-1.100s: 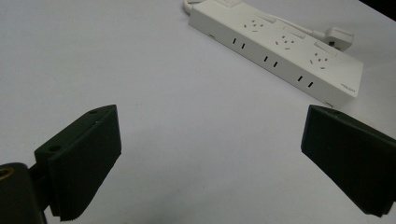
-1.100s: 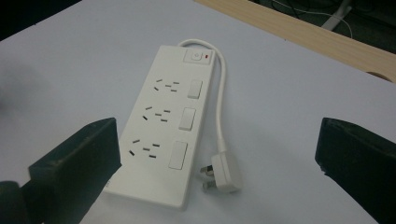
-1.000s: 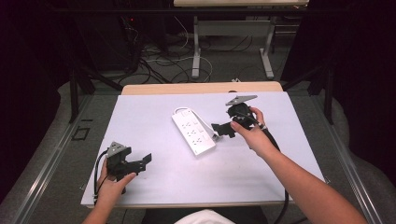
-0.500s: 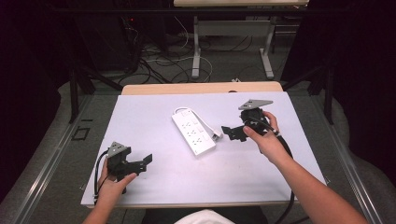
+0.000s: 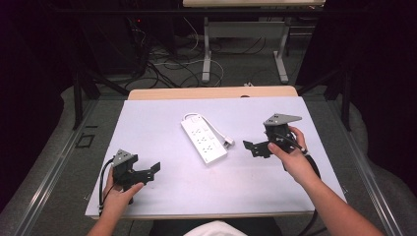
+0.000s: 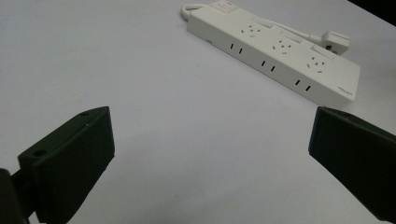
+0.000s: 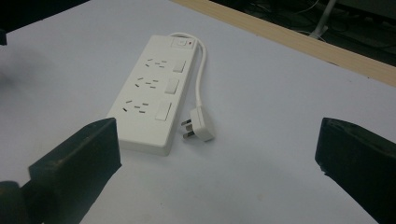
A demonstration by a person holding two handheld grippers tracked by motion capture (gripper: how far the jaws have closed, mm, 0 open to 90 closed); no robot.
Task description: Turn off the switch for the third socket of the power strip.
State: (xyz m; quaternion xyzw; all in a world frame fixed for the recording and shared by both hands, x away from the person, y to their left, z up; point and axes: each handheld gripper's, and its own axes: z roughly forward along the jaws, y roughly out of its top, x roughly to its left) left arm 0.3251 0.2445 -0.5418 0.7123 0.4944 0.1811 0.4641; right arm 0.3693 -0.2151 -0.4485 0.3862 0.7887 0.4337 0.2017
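Note:
A white power strip [image 5: 203,139] [image 6: 275,51] [image 7: 148,99] lies flat in the middle of the white table top, its short cord looped round to a white plug [image 5: 228,143] [image 6: 335,38] [image 7: 200,127] resting beside it. My right gripper [image 5: 252,147] [image 7: 219,163] hovers just right of the strip, open, jaws pointing at it with nothing between them. My left gripper [image 5: 151,171] [image 6: 210,168] rests near the table's front left, open and empty, facing the strip from a distance.
The white table top [image 5: 162,118] has a wooden strip [image 5: 211,92] along its far edge. Behind it stand a table frame [image 5: 206,49] and loose cables [image 5: 167,64] on the floor. Metal rails [image 5: 59,162] run along both sides.
My right gripper has drawn back from the power strip's plug end, moving right and slightly toward the person. The left gripper has stayed put.

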